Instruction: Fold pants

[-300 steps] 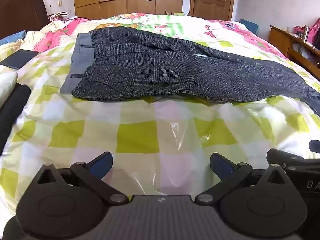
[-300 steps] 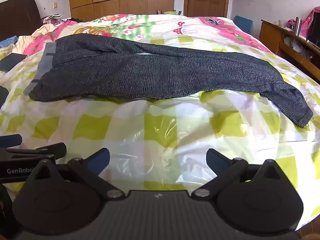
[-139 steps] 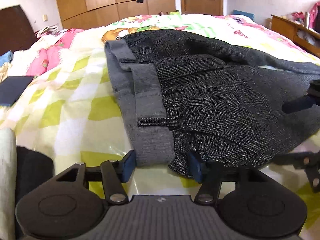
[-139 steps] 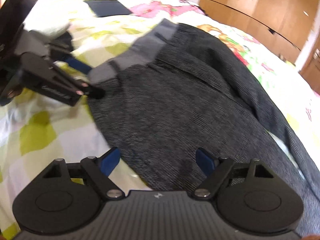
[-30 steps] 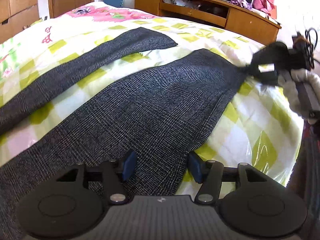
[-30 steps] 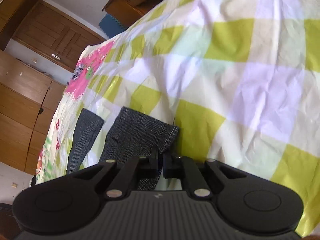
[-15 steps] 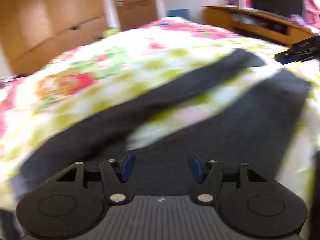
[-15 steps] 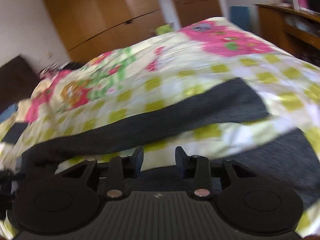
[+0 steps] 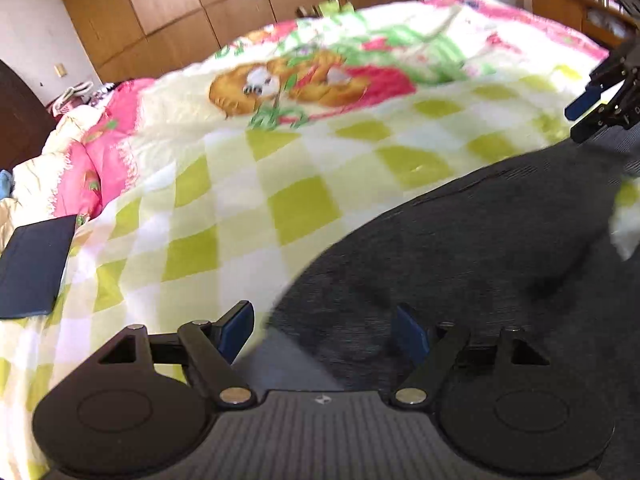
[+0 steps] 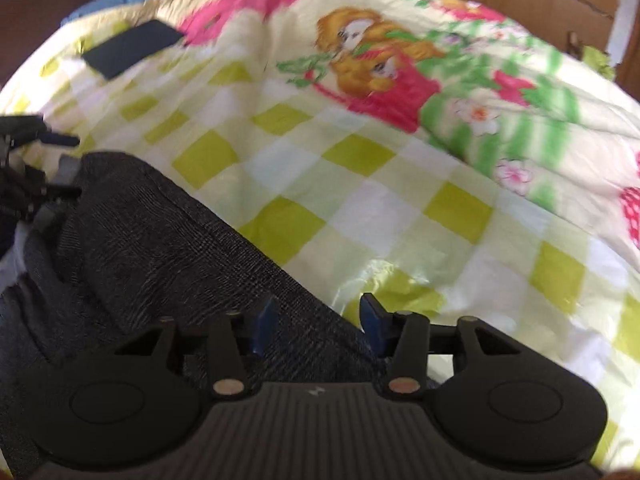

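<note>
Here, dark grey pants (image 9: pixel 460 240) spread over a bed (image 9: pixel 248 184) with a yellow-green checked cover and a cartoon print, filling the lower right of the left wrist view and the lower left of the right wrist view (image 10: pixel 132 248). In the left wrist view, left gripper (image 9: pixel 325 330) at the bottom centre, jaws wide apart after just opening, blue pads clear of the cloth, with the blurred edge of the pants lying between and below them. At the right edge of that same view, right gripper (image 9: pixel 596 110) above the far part of the pants. In the right wrist view, right gripper (image 10: pixel 318 324) at the bottom centre, jaws partly apart and just opened further, the edge of the pants running between the pads without being pinched. At the left edge of that view, left gripper (image 10: pixel 28 176) beside the far end of the pants, near a strip of lighter grey fabric. Upper left of both views: a flat dark rectangular item (image 9: pixel 34 268) on the cover. Behind the bed, wooden wardrobe doors (image 9: pixel 192 12). Both views smeared by motion blur.
</note>
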A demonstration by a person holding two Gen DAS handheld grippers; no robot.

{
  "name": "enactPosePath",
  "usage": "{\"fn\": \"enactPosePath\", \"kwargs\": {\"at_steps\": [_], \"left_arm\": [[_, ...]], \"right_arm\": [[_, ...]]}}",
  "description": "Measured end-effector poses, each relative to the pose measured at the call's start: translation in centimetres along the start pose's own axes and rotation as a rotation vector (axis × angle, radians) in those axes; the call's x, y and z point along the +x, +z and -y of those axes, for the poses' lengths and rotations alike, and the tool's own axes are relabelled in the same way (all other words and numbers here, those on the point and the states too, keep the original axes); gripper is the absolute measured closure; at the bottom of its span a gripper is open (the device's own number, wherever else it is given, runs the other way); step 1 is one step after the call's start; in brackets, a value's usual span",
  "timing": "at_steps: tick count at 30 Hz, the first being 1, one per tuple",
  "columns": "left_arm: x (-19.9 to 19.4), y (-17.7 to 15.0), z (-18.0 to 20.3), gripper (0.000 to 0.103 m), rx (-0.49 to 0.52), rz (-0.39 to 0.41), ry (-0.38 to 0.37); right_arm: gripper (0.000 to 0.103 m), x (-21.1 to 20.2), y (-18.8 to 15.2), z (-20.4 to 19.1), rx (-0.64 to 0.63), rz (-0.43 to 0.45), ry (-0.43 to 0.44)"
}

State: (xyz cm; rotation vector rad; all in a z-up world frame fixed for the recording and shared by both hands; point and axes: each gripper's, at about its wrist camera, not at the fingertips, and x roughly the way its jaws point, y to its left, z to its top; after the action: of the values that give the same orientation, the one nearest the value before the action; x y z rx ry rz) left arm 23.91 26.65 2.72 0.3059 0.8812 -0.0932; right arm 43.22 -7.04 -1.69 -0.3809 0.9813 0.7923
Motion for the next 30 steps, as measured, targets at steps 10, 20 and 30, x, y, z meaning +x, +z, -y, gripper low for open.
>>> {"fn": "enactPosePath", "kwargs": {"at_steps": [10,20,30], "left_arm": [[2.6,-1.6,-2.0,0.027,-0.051,-0.117,-0.074],[0.5,-0.4,-1.0,0.077,0.052,-0.084,-0.047],[2.2,-0.4,-1.0,0.076,0.039,-0.133,-0.041]], "right_arm": [[0.046,3.6,1.4,1.3,-0.061,-0.173,0.058],[0.048,3.5,1.2,0.2,-0.164,-0.272,0.064],[0.097,2.9,0.8,-2.0,-0.150,-0.287,-0.020]]}}
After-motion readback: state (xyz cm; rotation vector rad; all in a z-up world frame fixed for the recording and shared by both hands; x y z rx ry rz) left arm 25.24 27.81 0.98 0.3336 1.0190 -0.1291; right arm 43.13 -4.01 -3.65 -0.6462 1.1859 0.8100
